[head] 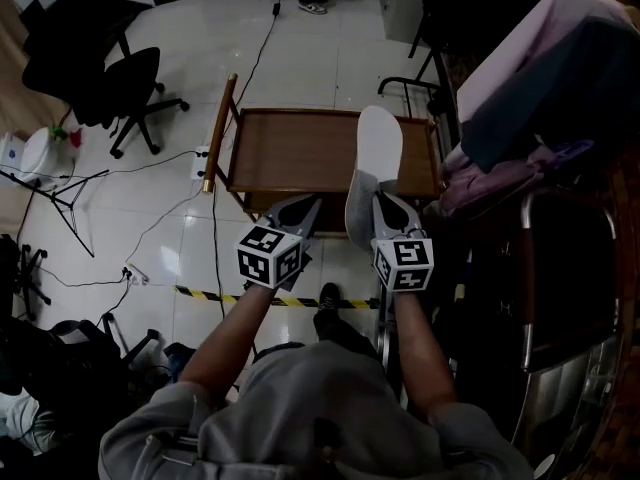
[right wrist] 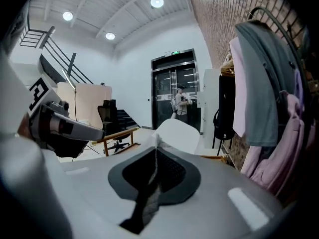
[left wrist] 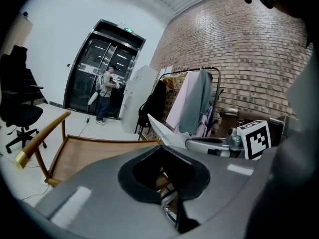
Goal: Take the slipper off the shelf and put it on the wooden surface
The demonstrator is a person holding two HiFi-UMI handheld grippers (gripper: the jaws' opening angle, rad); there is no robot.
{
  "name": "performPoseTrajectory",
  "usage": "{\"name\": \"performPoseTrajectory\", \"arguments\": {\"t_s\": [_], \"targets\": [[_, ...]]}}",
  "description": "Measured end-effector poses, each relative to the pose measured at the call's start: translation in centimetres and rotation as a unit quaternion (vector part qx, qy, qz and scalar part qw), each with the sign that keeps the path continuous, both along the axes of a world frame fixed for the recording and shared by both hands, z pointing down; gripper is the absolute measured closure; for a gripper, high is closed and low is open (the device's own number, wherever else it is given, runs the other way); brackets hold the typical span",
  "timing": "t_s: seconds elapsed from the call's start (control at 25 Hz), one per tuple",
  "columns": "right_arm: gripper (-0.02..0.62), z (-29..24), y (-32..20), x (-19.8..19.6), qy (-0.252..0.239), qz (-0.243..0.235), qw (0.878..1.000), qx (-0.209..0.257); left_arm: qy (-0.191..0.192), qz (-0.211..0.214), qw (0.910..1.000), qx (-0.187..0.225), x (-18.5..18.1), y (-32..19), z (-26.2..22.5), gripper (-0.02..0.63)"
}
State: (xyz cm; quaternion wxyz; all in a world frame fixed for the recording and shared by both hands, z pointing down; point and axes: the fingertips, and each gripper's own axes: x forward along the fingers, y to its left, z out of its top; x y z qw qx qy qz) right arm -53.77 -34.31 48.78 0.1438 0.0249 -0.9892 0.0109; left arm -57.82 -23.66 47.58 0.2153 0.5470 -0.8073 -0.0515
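The right tool [right wrist: 155, 151] has its jaws pressed together on the mesh edge of a white slipper [right wrist: 180, 133], whose sole juts forward past the tips. At left the left tool [right wrist: 60, 128] hangs with its marker cube [right wrist: 37, 94]. Beyond it stand a wooden rail [right wrist: 118, 134] and a black chair [right wrist: 110, 116]. A person [right wrist: 180, 101] stands by dark doors [right wrist: 174, 83]. At right, grey [right wrist: 264, 83] and pink [right wrist: 279, 153] clothes hang along a brick wall [right wrist: 219, 14].

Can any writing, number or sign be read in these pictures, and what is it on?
No text is readable.
The green sign above the dark double door: too small to read.
The left marker cube and right marker cube: black-and-white square patterns, no letters.
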Motion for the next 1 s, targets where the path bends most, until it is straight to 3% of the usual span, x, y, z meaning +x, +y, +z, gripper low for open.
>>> {"name": "performPoseTrajectory", "arguments": {"t_s": [0.28,0.56,1.0], "targets": [[0.587,3.4,-5.8,-4.7,0.029,0.022,0.999,-0.020,0.010,-0.007,0.9998,-0.015,-3.8,-4.2,1.5,0.606],[0.586,8.2,-9.1,-8.6,0.085,0.024,0.996,-0.005,0.021,0.002,0.9994,-0.029,-7.4,-6.2,4.0,0.606],[0.583,17.3,-12.8,-13.7,0.169,0.044,0.985,0.004,0.053,0.053,0.9962,-0.046,-12.4,-9.4,8.7,0.606]]}}
